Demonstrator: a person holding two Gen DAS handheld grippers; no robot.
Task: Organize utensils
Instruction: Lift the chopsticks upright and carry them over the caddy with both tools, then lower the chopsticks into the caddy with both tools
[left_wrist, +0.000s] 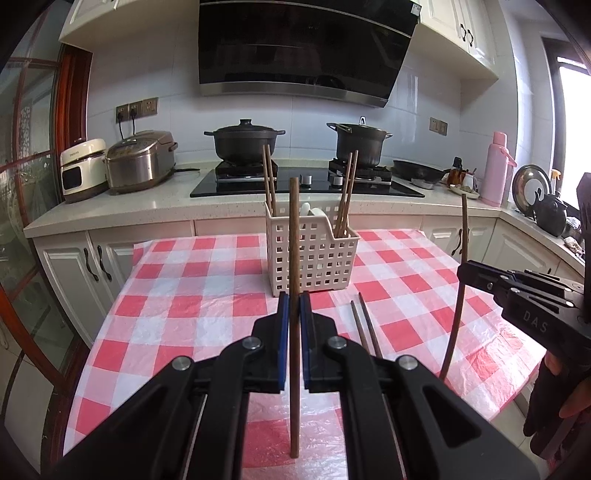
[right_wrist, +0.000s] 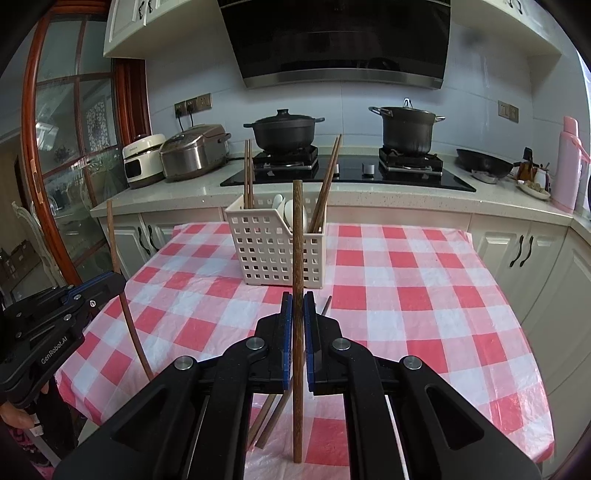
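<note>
Holding one upright chopstick in each: your left gripper (left_wrist: 294, 306) is clenched on a chopstick (left_wrist: 294, 229), your right gripper (right_wrist: 297, 306) on another (right_wrist: 297, 236). Basket (left_wrist: 314, 258) sits far-centre on the table (left_wrist: 184, 295), chopsticks inside; a loose pair (left_wrist: 364, 325) lies near it.

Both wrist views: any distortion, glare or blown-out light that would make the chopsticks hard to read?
Left wrist view: fisheye bends the other gripper's chopstick into a curve, the held chopstick at centre stays straight and sharp, and the window at right is blown out. Right wrist view: same bending at the edges, glare only on the range hood, basket crisp.
</note>
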